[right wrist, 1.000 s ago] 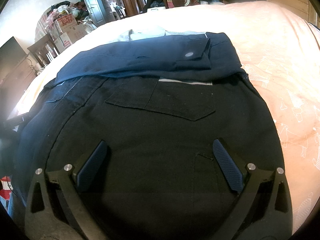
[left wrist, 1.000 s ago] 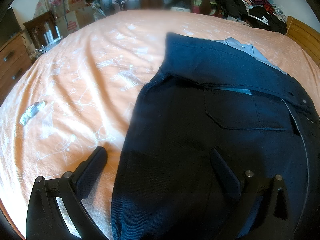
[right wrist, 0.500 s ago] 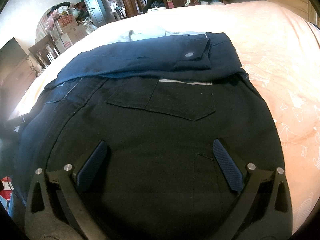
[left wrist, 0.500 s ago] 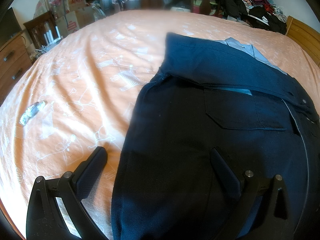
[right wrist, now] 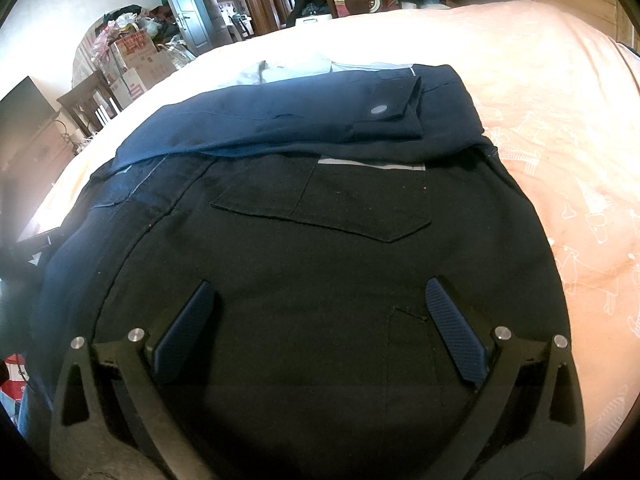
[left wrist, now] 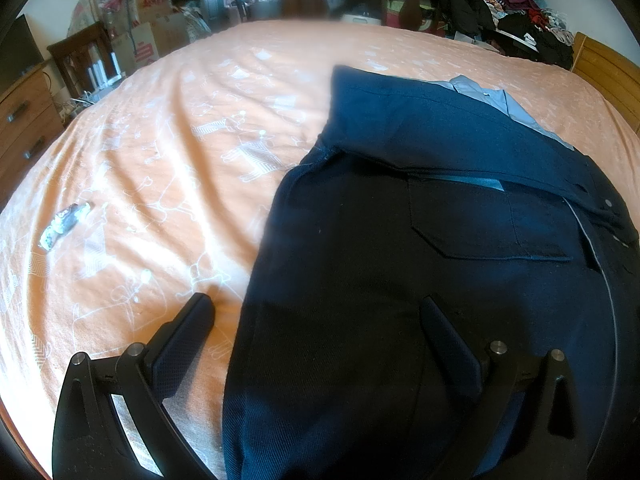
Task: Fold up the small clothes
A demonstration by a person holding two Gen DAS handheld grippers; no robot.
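A dark navy garment [left wrist: 420,248] lies spread on the orange bedspread [left wrist: 168,152], with a folded-over part across its far end and a chest pocket flap showing. A pale blue piece of cloth [left wrist: 504,108] peeks out beyond it. My left gripper [left wrist: 316,312] hovers open over the garment's left edge, one finger above the sheet, the other above the cloth. In the right wrist view the same garment [right wrist: 320,208] fills the frame. Over its near middle my right gripper [right wrist: 320,300] stands open, nothing between its fingers.
A small crumpled wrapper [left wrist: 64,226] lies on the sheet at the left. A wooden dresser [left wrist: 20,120], a chair [left wrist: 84,64] and cardboard boxes [left wrist: 148,20] stand beyond the bed. Piled clothes [left wrist: 500,0] sit at the back right by a wooden headboard [left wrist: 608,76].
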